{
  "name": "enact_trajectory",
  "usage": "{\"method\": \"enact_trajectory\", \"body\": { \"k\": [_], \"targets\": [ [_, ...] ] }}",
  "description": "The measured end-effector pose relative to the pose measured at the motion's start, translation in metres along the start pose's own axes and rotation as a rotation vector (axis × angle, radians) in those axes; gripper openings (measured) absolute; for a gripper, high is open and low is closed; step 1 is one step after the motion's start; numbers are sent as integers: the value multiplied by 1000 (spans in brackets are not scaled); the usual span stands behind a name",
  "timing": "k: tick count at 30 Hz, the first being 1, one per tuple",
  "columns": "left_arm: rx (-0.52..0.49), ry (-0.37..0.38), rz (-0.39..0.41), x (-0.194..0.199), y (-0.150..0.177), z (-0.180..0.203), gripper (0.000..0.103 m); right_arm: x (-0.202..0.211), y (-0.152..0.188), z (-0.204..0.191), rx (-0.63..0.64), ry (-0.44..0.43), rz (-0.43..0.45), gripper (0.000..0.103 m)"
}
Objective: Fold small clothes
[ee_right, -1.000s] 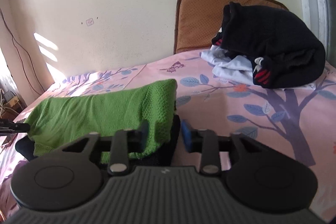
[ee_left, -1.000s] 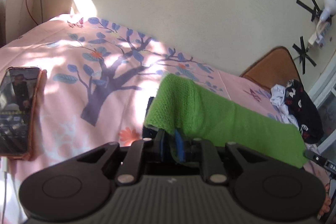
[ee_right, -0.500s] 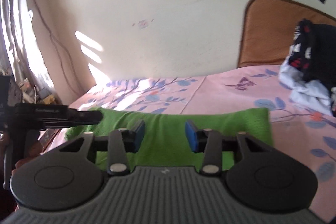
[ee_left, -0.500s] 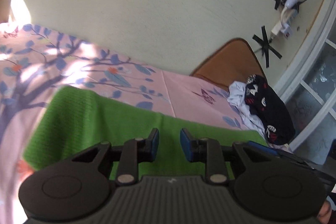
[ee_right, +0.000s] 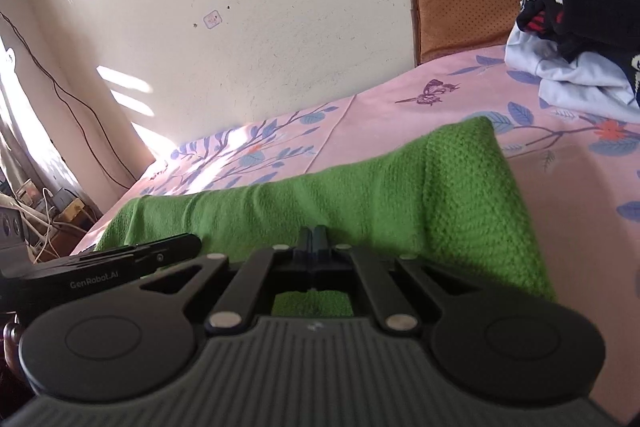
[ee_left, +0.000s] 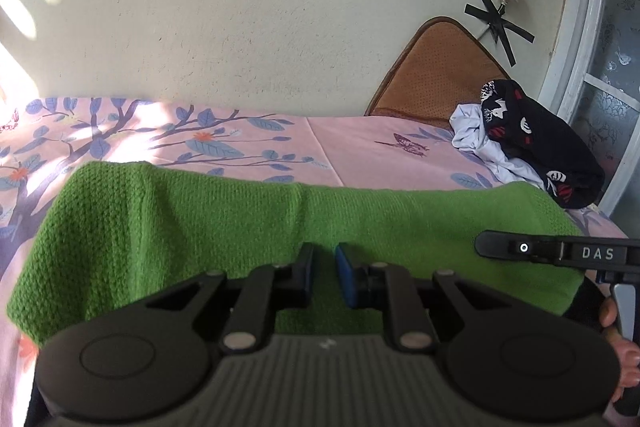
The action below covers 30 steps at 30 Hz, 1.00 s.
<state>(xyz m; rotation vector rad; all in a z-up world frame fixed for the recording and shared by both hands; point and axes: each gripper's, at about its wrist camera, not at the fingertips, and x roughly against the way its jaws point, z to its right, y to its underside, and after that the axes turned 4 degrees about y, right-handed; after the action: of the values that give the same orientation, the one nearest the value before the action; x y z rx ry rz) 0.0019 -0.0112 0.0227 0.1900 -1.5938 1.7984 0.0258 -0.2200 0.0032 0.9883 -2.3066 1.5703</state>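
While a green knit cloth [ee_left: 256, 223] lies across the near part of a pink bedsheet [ee_left: 352, 147] printed with blue leaves and branches, both grippers sit at its near edge. The cloth already forms a long, narrow band running side to side, with thick, rounded ends that suggest doubled layers, so at least one lengthwise fold looks done. The left gripper [ee_left: 323, 273] sits low over the middle of the band, its blue-padded fingers [ee_left: 345, 275] a narrow gap apart with only green fabric visible beyond the gap; it does not appear to be pinching anything. The right gripper [ee_right: 314, 247] has its jaws pressed together at the cloth's near edge; whether fabric is caught between them cannot be told, since the tips hide the contact. Each camera also catches the tip of the other tool off to one side.

At the far right of the bed, against a brown cushion [ee_left: 436, 75], rests a pile of a black patterned garment [ee_left: 536, 143] on a pale one [ee_left: 476, 143]. Whether that pile is finished or waiting cannot be told.

As a judgement, this cloth is partway: the band probably needs folding end to end into a compact shape, then setting aside
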Motion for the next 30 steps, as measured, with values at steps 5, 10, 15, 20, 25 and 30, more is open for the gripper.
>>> {"method": "enact_trajectory", "body": {
  "k": [5,10,15,20,25,30],
  "targets": [
    [-26,-14,8,0,2,5,16,-1,2,-6,34,18,16,3],
    [-57,0,8,0,3,9,30,-1,2,-6,37,12,18,5],
    [-93,-1,8,0,5,16,39,-1,2,-5,32,7,18,6],
    [-95,5,9,0,6,16,42,-1,2,-6,27,3,18,7],
    [-118,14,8,0,7,20,54,-1,2,-7,27,-10,18,10],
    [-134,8,10,0,9,23,56,0,3,-8,40,-27,19,19]
  ]
}}
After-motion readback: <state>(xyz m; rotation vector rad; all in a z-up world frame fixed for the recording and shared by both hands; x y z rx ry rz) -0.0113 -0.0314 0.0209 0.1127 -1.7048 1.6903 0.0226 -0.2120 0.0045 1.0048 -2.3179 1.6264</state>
